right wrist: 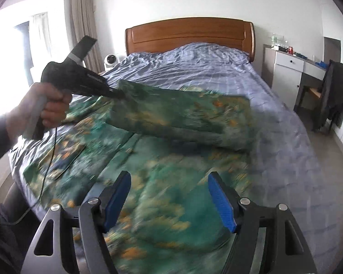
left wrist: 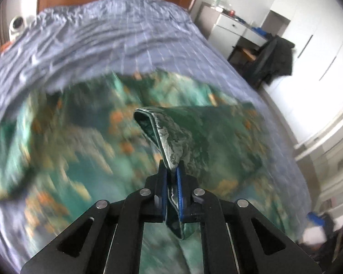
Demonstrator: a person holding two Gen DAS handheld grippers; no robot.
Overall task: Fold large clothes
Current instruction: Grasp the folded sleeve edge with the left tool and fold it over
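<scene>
The green printed garment (right wrist: pixel 162 182) lies spread across the blue bed (right wrist: pixel 217 68), one part lifted. The left gripper (left wrist: pixel 171 171) has its jaws closed on a hemmed edge, holding that flap above the rest, running rightward toward the bed's far side. The right gripper (right wrist: pixel 171 196) hovers with jaws wide apart, empty, directly over the cloth's near portion. No readable writing or brand shows

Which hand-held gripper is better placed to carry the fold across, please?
Left: the left hand-held gripper is shut on the green garment, lifting it. The right hand-held gripper is open, holding nothing.
</scene>
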